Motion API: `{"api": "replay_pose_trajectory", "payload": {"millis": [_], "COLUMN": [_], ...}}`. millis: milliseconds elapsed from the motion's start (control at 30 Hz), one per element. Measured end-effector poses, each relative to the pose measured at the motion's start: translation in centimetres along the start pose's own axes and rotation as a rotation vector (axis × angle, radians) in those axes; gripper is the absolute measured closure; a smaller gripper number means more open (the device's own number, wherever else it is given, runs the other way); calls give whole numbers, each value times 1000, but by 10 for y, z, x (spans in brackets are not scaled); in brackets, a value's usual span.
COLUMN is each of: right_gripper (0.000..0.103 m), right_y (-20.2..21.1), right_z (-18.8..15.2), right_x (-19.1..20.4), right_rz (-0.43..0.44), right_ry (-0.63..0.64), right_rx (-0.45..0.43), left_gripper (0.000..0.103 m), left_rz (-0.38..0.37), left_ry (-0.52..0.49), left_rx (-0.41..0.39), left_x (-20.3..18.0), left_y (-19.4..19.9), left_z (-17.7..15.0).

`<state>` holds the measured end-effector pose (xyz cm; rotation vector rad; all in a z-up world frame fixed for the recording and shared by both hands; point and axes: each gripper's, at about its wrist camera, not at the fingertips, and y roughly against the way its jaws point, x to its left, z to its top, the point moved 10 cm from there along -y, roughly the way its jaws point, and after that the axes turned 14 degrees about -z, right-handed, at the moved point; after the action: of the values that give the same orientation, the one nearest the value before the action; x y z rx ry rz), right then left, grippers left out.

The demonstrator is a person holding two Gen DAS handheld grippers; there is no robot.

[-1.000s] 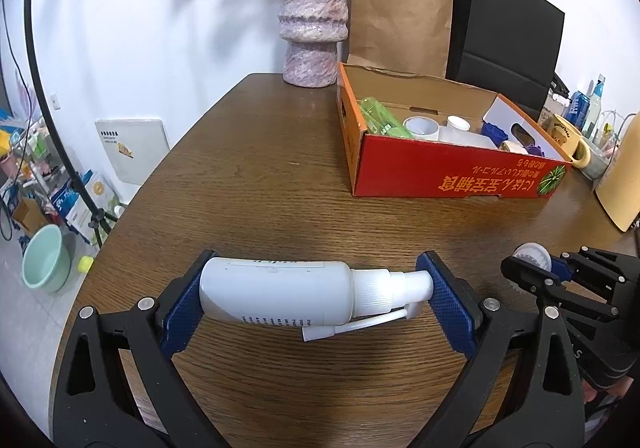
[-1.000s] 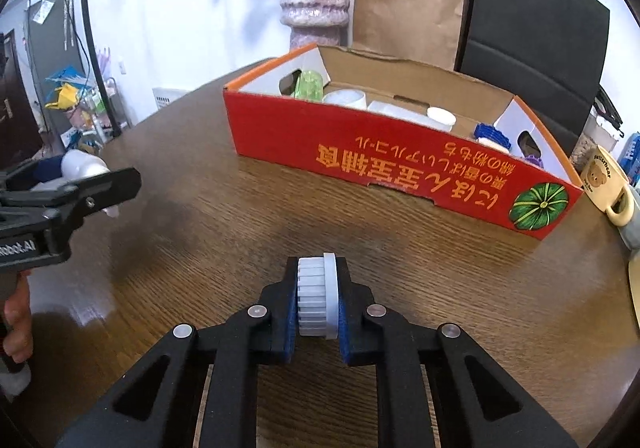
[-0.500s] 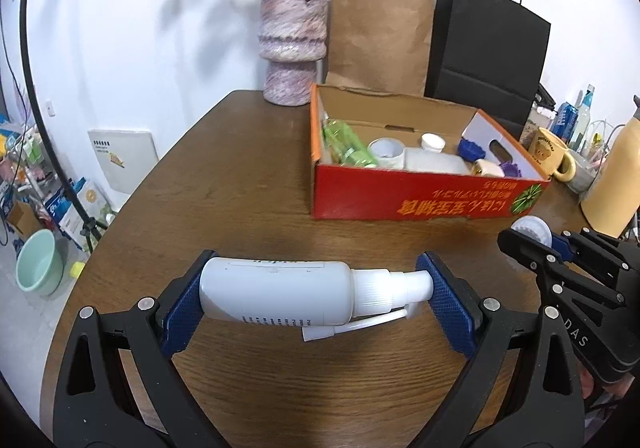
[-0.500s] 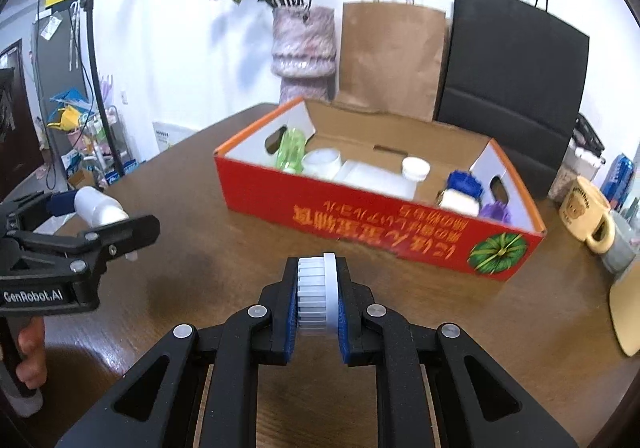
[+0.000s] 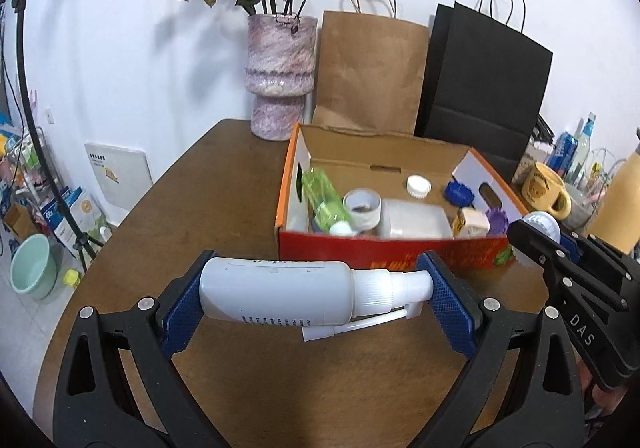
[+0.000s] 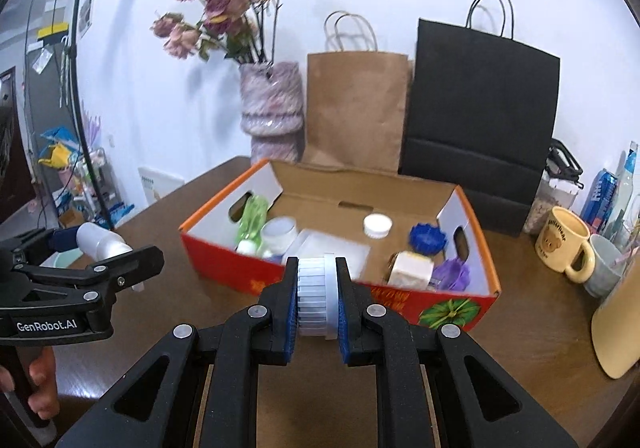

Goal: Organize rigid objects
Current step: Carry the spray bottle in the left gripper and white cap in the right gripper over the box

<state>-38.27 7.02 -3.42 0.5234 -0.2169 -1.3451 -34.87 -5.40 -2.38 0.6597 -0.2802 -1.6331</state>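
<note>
My left gripper is shut end to end on a white spray bottle that lies crosswise between its blue pads, nozzle to the right. My right gripper is shut on a white ribbed cap held on edge. Both hang above the wooden table, just in front of the red cardboard box. Inside the box lie a green bottle, a white jar, a flat white container, a white lid, a blue lid and a purple piece. The right gripper shows at the right of the left wrist view.
A purple vase with dried flowers, a brown paper bag and a black bag stand behind the box. A yellow mug, a grey cup and cans sit at the right. A hand holds the left gripper's handle.
Both grippers have risen and moved toward the box with their loads, so more of the box's inside shows. Neither grip has changed.
</note>
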Motion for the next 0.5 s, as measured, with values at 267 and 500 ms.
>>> {"api": "replay_pose_trajectory", "payload": {"millis": [267,500], "right_gripper": [85,85], "right_y": [-15,-34], "right_z": [16,30], "right_x": [-15,-21], "right_rz": [-2,-1], "right_ry": [-32,-42], "right_rx": [-18,-26], "left_gripper": [7,7], "left_rz": [8,12], "left_ry": [24,38], "left_rx": [-26,-29], "left_x": [-7,-6], "left_y": [-18,-36], "left_z": [21,34]}}
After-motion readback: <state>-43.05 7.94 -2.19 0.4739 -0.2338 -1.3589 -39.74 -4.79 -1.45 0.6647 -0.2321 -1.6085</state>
